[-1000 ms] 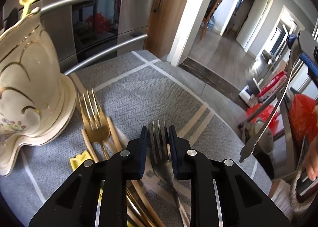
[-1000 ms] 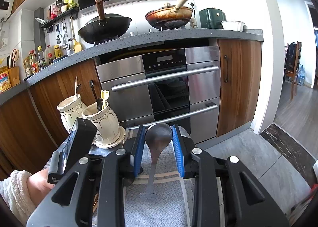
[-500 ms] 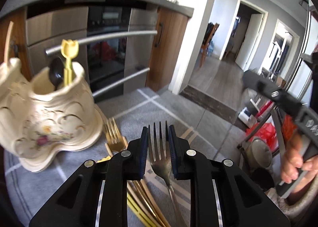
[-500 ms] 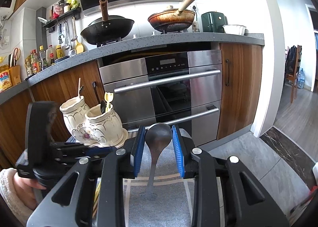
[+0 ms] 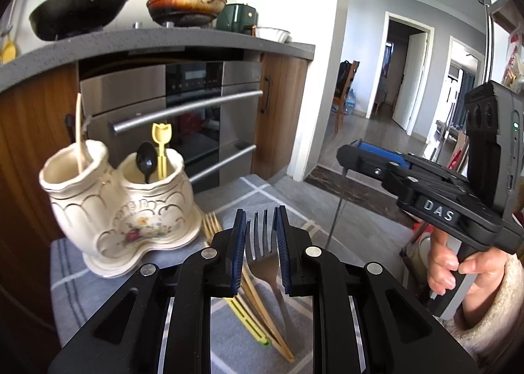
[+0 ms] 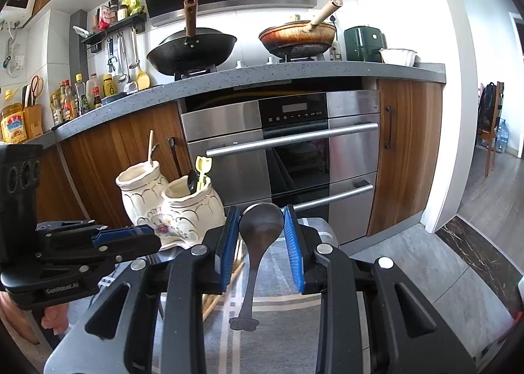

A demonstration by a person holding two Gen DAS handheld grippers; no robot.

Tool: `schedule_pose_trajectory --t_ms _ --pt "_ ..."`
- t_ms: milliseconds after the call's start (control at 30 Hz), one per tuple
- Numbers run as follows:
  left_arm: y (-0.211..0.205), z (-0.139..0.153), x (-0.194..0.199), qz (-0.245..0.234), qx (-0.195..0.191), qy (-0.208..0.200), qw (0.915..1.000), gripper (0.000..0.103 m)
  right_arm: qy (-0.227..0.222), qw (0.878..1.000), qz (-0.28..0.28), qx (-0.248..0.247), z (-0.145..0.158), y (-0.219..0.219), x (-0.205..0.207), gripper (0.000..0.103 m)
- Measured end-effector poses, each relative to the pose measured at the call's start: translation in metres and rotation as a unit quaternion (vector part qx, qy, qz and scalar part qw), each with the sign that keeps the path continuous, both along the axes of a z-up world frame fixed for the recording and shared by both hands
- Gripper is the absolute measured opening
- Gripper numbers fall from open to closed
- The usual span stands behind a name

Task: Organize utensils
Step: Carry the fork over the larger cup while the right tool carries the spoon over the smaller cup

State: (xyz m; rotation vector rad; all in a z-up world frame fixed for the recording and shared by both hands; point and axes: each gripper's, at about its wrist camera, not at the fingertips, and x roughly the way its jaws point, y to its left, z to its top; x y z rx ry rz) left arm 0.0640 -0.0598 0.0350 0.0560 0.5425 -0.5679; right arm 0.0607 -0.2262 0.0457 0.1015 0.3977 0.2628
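My left gripper [image 5: 261, 225] is shut on a silver fork [image 5: 261, 251], tines forward, held above the grey cloth [image 5: 229, 197]. My right gripper [image 6: 261, 226] is shut on a silver spoon [image 6: 260, 222], bowl up, handle hanging down. A cream ceramic two-pot utensil holder [image 5: 121, 200] stands left of the fork; it also shows in the right wrist view [image 6: 170, 207]. It holds a black spoon [image 5: 146, 159], a yellow tulip-topped utensil [image 5: 161, 145] and a thin stick [image 5: 79, 132]. Gold forks [image 5: 213, 226] and a yellow utensil [image 5: 245, 318] lie on the cloth.
An oven with steel handles [image 6: 294, 141] and wooden cabinets [image 6: 406, 151] stand behind the cloth-covered surface. Woks sit on the counter [image 6: 196, 46]. The right gripper body [image 5: 439, 207] hangs at the right of the left wrist view; the left gripper body [image 6: 82, 243] at the left of the right wrist view.
My left gripper has lifted and tilted up with the fork, so the holder and counter now show in full. The right gripper with the spoon has barely moved.
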Motion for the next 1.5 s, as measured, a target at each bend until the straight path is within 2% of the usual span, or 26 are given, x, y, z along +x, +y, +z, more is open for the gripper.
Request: schedule_pose_trajectory --t_ms 433,467,500,533,667,733,833,1133,1367,1500 --pt "0.001 0.012 -0.039 0.021 0.029 -0.028 0.999 0.017 -0.005 1.0 0.01 0.002 0.004 0.011 -0.006 0.028" --pt "0.001 0.012 -0.042 0.024 0.033 -0.03 0.9987 0.014 -0.005 1.0 0.012 0.001 0.004 0.011 -0.006 0.028" --pt "0.001 0.012 -0.044 0.026 0.035 -0.03 0.9986 0.004 -0.007 1.0 0.012 0.002 0.005 0.011 -0.008 0.028" --pt "0.001 0.012 -0.045 0.029 0.037 -0.028 0.9985 0.003 -0.009 1.0 0.012 0.004 0.006 0.011 -0.009 0.028" --pt "0.004 0.009 -0.044 0.034 0.032 -0.018 0.9988 0.003 -0.008 1.0 0.011 0.007 0.006 0.01 -0.01 0.028" --pt "0.003 0.009 -0.045 0.049 0.047 -0.027 0.9973 0.003 -0.007 1.0 0.013 0.006 0.006 0.011 -0.01 0.028" --pt "0.01 0.015 -0.045 0.056 0.046 -0.029 0.997 0.003 -0.014 1.0 0.014 0.005 0.008 0.013 -0.014 0.028" --pt "0.053 0.056 -0.04 0.107 0.07 -0.066 0.9895 0.003 -0.034 0.999 0.013 0.009 0.023 0.027 0.002 0.028" --pt "0.102 0.113 -0.019 0.17 0.072 -0.108 0.9768 0.003 -0.031 0.999 0.018 0.027 0.04 0.045 0.054 0.028" --pt "0.12 0.136 -0.005 0.196 0.069 -0.124 0.9703 0.003 -0.03 0.999 0.014 0.042 0.054 0.056 0.086 0.028"
